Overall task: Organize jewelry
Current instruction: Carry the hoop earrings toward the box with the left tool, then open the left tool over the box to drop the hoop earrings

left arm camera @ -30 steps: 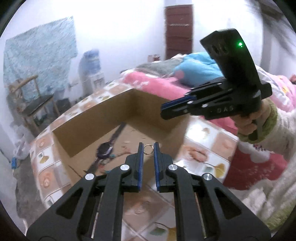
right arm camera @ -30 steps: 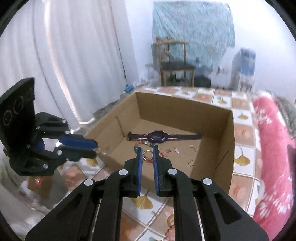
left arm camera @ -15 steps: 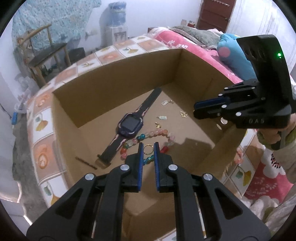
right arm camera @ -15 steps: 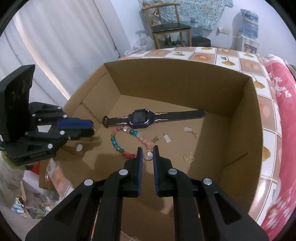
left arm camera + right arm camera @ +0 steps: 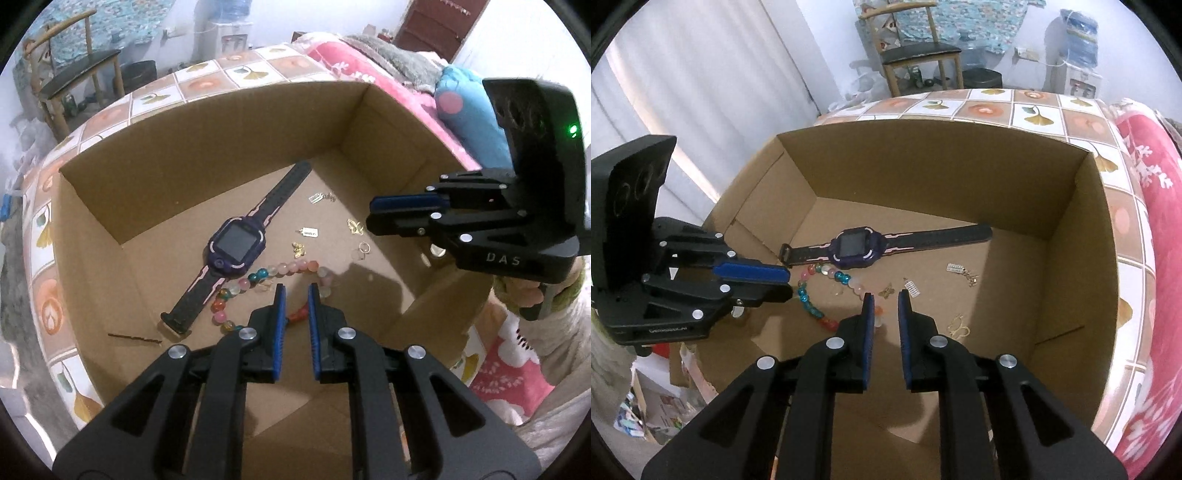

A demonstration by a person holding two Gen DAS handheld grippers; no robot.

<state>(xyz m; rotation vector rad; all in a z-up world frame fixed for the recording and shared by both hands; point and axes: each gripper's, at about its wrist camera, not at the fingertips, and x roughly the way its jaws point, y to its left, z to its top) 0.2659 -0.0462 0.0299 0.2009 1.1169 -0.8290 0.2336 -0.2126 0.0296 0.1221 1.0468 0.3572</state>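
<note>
An open cardboard box (image 5: pixel 207 147) (image 5: pixel 923 177) holds a purple watch (image 5: pixel 236 245) (image 5: pixel 855 245), a coloured bead bracelet (image 5: pixel 291 266) (image 5: pixel 807 299) and several small gold pieces (image 5: pixel 298 249). My left gripper (image 5: pixel 295 291) points down over the bracelet. Its jaws are a narrow gap apart with nothing between them. My right gripper (image 5: pixel 885 299) hangs over the box floor, and its jaws are opening with nothing between them. A small gold ring (image 5: pixel 364 248) lies on the cardboard just below the right gripper (image 5: pixel 373 212).
The box sits on a tiled cloth (image 5: pixel 1034 110) beside a red blanket (image 5: pixel 1156 177). A chair (image 5: pixel 919 51) and a water dispenser (image 5: pixel 1075 55) stand behind it. A thin brown stick (image 5: pixel 135 338) lies in the box's near left corner. A hand (image 5: pixel 524 295) holds the right gripper.
Both grippers came down and tilted over the box. Each held a small gold ring at its tips before. Now neither does, and one ring lies on the box floor.
</note>
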